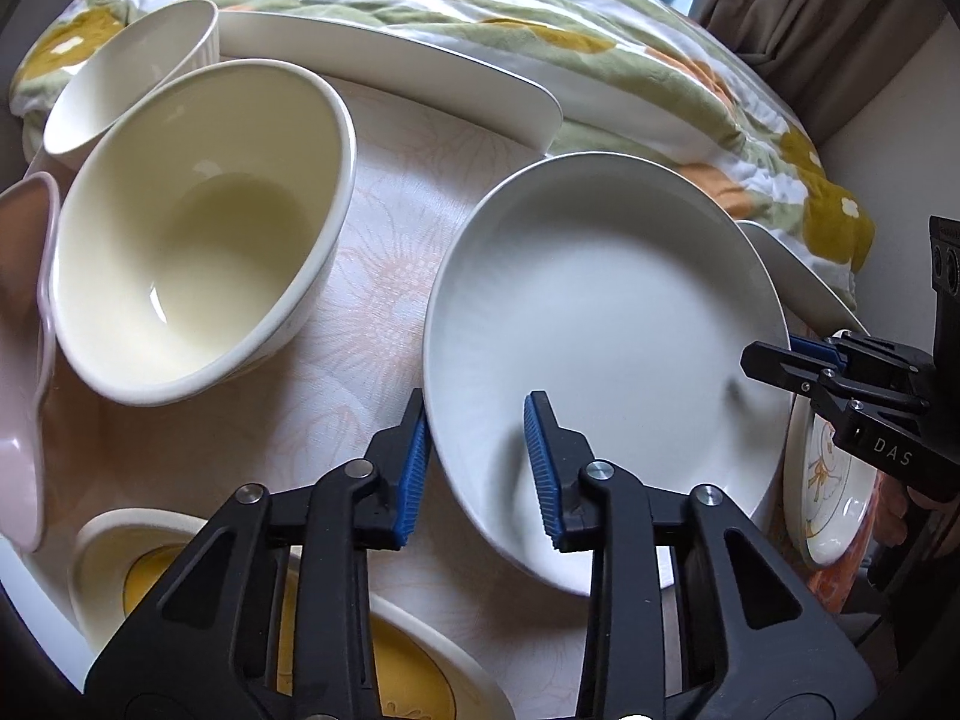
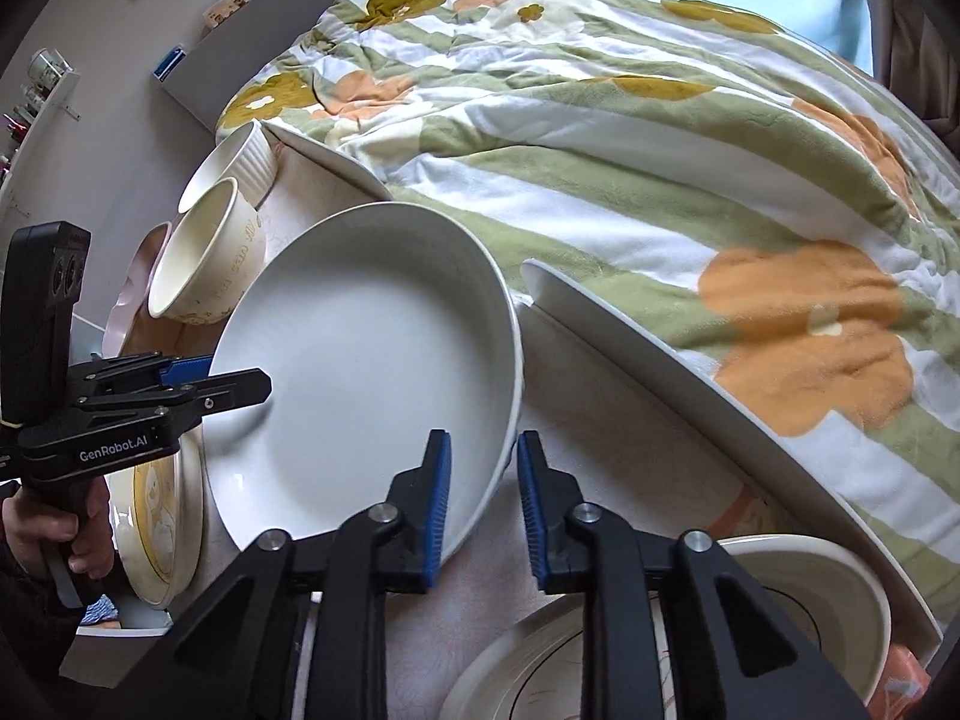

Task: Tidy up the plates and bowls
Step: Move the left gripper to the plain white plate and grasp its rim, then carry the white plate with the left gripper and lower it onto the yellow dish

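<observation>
A large white deep plate (image 1: 606,336) is held tilted above the tray, and it also shows in the right wrist view (image 2: 372,372). My left gripper (image 1: 477,468) straddles its near rim with one finger on each side, jaws partly closed on the rim. My right gripper (image 2: 480,504) grips the opposite rim the same way; it shows at the right of the left wrist view (image 1: 780,360). A cream bowl (image 1: 198,228) stands tilted at the left. A ribbed white bowl (image 1: 126,78) is behind it.
A white tray (image 1: 390,60) holds the dishes on a floral blanket (image 2: 660,150). A pink dish (image 1: 24,330) is at far left. Yellow-patterned plates (image 1: 408,672) lie near me. A cartoon-printed plate (image 1: 834,480) stands at the right. Stacked plates (image 2: 780,630) are at lower right.
</observation>
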Demonstrator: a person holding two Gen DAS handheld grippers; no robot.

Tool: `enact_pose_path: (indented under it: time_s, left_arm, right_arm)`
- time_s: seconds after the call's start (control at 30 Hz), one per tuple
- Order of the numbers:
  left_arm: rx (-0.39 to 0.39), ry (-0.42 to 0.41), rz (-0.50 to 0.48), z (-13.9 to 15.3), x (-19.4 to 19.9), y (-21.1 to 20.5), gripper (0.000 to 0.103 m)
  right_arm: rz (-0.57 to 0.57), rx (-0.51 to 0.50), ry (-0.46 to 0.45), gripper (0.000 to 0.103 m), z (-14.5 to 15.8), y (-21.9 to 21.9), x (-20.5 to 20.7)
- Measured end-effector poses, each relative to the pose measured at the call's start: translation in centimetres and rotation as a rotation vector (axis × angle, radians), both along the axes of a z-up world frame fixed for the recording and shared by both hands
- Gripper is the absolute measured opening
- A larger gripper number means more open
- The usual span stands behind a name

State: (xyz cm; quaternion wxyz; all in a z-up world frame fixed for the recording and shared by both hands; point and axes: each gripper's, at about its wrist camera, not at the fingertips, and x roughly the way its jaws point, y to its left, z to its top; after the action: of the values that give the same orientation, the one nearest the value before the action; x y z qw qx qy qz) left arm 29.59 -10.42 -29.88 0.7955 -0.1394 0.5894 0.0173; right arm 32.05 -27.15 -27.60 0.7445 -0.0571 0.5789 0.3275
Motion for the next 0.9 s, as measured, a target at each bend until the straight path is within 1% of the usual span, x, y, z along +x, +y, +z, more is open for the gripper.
enact_pose_path:
  time_s: [0.03, 0.1, 0.33, 0.47, 0.57, 0.67, 0.77, 0.9]
  left_arm:
    - [0.013, 0.004, 0.005, 0.0, 0.0, 0.1, 0.019]
    - [0.002, 0.002, 0.015, -0.1, -0.1, 0.5, 0.016]
    - [0.032, -0.008, 0.012, 0.4, -0.2, 0.2, 0.015]
    - [0.045, -0.014, 0.006, 1.3, -0.5, 0.1, 0.015]
    - [0.052, -0.023, 0.006, 2.5, -0.8, 0.2, 0.015]
    - [0.071, -0.041, -0.02, 4.5, -1.3, 0.1, 0.015]
    - [0.088, -0.067, -0.054, 6.7, -2.4, 0.3, 0.015]
    - [0.079, -0.097, -0.098, 9.2, -4.3, 1.2, 0.015]
  right_arm:
    - [0.0, -0.006, -0.004, 0.014, -0.1, 0.0, 0.0]
    - [-0.002, -0.001, 0.001, 0.013, -0.1, -0.2, 0.2]
    - [-0.019, 0.001, 0.0, 0.013, -0.2, -0.5, 0.3]
    - [-0.041, 0.02, 0.002, 0.013, 0.5, -0.7, 0.2]
    - [-0.045, 0.018, -0.011, 0.013, 1.6, -0.4, -0.3]
    - [-0.051, 0.015, -0.036, 0.013, 3.1, -0.1, -1.1]
    - [-0.056, 0.004, -0.068, 0.013, 5.1, 0.3, -2.3]
    - [-0.093, 0.016, -0.104, 0.013, 8.0, 0.7, -4.6]
